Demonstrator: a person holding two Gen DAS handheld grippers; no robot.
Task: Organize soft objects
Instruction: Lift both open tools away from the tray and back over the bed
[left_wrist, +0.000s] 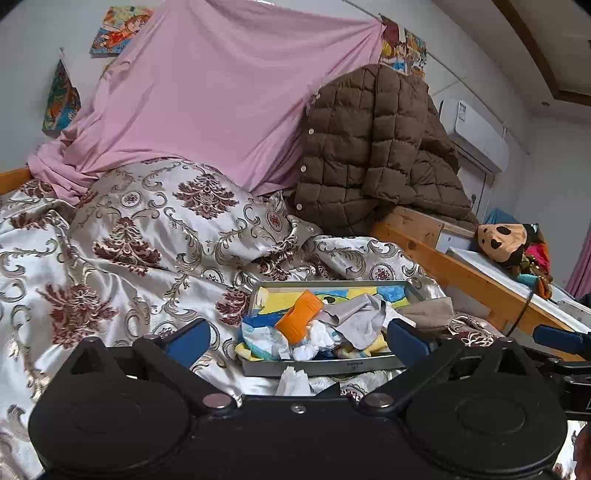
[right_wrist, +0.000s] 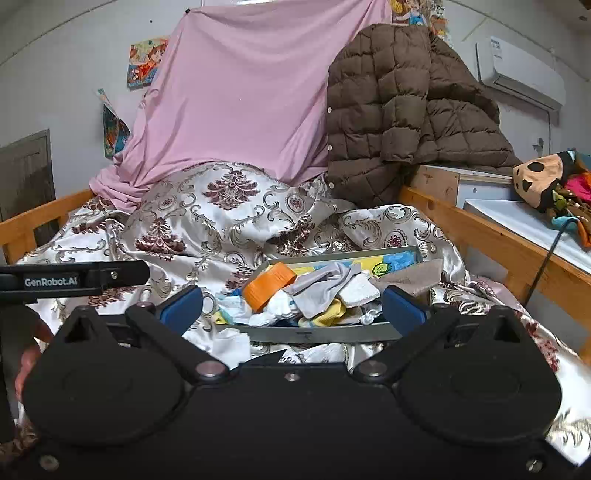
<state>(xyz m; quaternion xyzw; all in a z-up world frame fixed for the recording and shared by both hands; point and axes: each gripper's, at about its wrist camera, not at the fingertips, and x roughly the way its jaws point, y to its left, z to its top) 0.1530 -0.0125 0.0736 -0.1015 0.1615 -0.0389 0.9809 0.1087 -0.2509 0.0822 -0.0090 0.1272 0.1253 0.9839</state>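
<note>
- Tray (right_wrist: 306, 334) lying dead ahead at 12 o'clock, heaped with cloths (right_wrist: 321, 288).
- Wooden rail (right_wrist: 491, 236) blocking 3 o'clock.
- Bedspread (left_wrist: 110, 295) lying open toward 9 o'clock.

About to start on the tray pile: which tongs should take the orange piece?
Probably the left tongs: open and empty, with the orange piece almost centred between them. In the right tongs' view it sits left of centre.

Patterned satin bedspread (left_wrist: 110, 266) rumpled across a wooden-framed bed (right_wrist: 491, 236). Pink sheet (left_wrist: 221, 92) draped against the wall behind, partly covering cartoon posters (left_wrist: 118, 27). Brown quilted jacket (left_wrist: 373, 147) heaped at the bed's far right corner. White air conditioner (right_wrist: 524, 74) mounted high on the right wall.
</note>
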